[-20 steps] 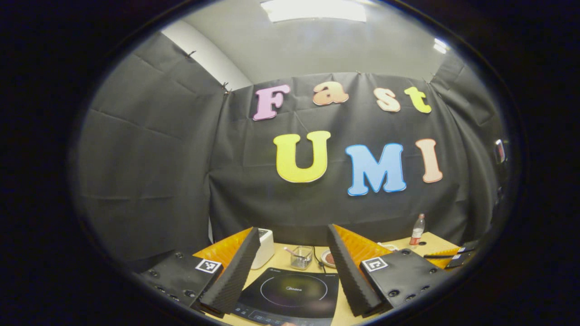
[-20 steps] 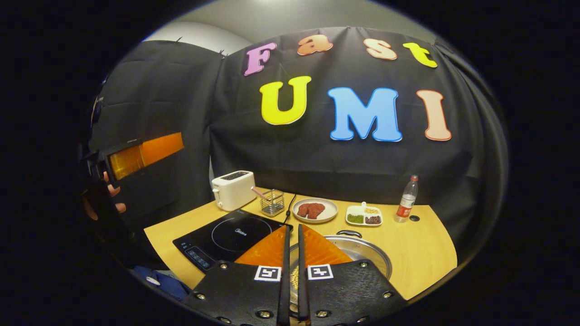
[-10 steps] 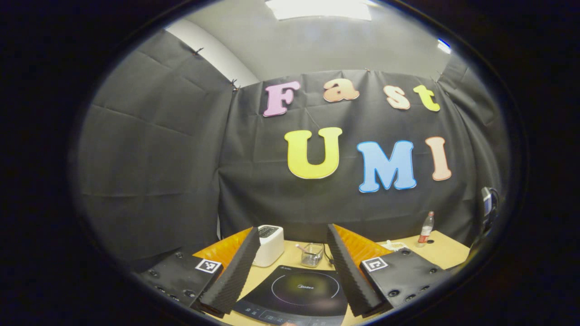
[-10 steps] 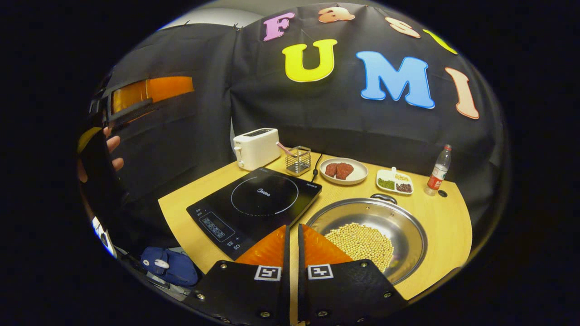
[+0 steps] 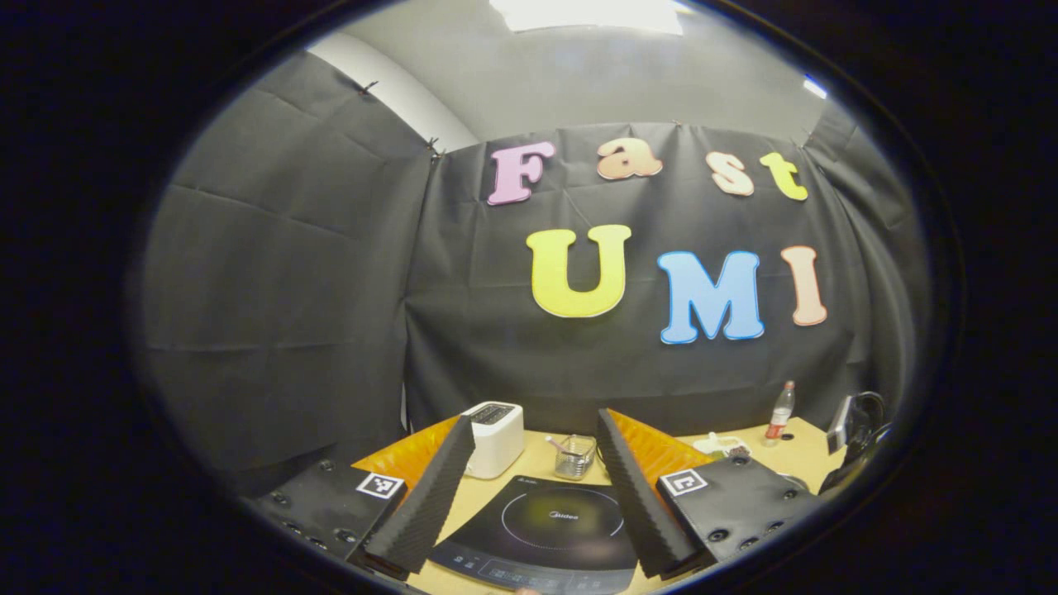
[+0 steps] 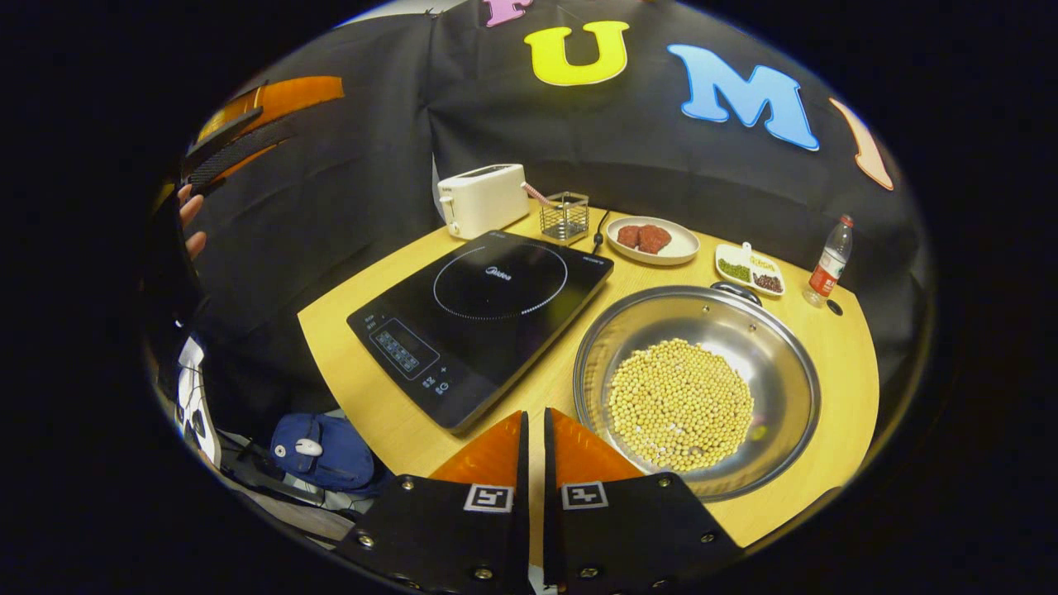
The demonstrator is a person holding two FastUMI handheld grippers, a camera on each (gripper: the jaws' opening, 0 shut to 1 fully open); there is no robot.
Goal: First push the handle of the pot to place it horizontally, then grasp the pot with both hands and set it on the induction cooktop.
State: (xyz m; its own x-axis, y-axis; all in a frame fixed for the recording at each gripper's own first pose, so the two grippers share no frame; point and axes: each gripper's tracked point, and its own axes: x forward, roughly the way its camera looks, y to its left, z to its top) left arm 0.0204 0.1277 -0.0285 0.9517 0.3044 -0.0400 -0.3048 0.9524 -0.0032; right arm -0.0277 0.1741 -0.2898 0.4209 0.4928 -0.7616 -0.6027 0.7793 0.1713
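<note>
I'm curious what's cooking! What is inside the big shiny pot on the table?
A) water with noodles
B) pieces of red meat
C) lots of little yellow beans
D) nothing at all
C: in the right gripper view the pot holds a heap of small yellow beans spread over its bottom, while the red meat lies on a separate plate farther back.

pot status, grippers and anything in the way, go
Left gripper open; right gripper shut, empty. Pot on table beside cooktop, untouched. Cooktop bare.
</note>
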